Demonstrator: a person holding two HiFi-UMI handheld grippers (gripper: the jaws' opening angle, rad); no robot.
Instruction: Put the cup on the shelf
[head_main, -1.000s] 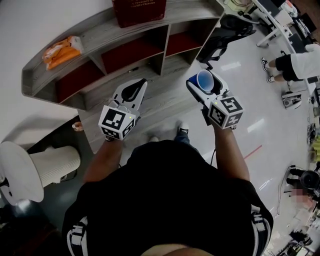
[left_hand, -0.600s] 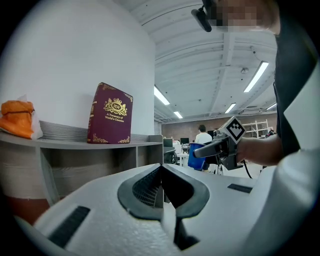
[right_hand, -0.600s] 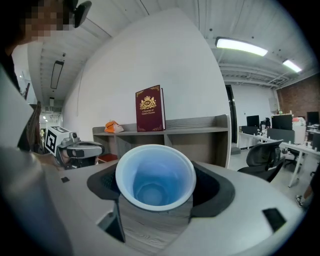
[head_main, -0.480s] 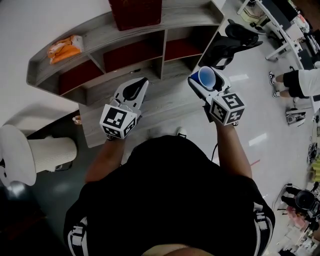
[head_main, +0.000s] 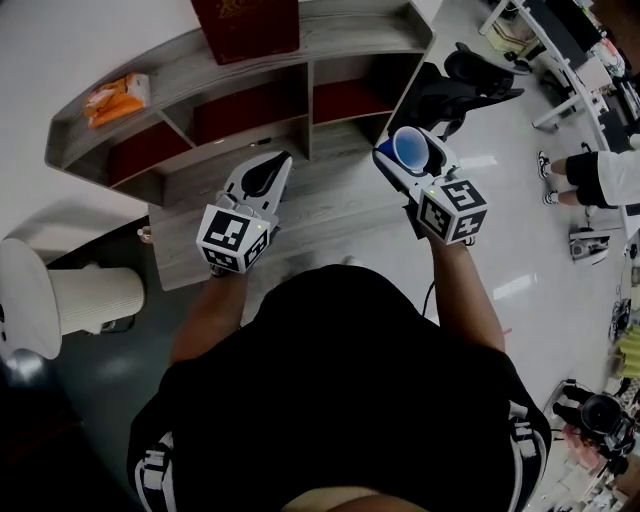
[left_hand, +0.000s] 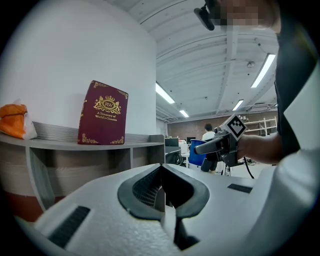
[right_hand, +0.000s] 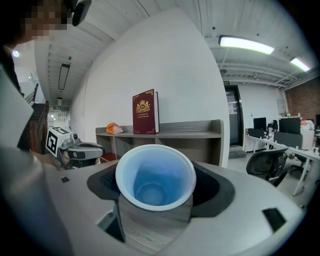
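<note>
Cup (right_hand: 155, 175), blue inside with a white rim, sits between the jaws of the right gripper (head_main: 408, 152), which press on it from both sides; its mouth faces upward. In the head view it is at the upper right of centre, in front of the right end of the shelf (head_main: 340, 35) and not yet on it. The left gripper (left_hand: 161, 192) has its jaws together with nothing between them, and it hangs at the middle left, before the lower boards. On the top board a dark red book (head_main: 245, 22) stands upright, and an orange bag (head_main: 112, 98) lies toward the upper left end. A black office chair (head_main: 465, 80) is at the upper right, just beside the shelf.
</note>
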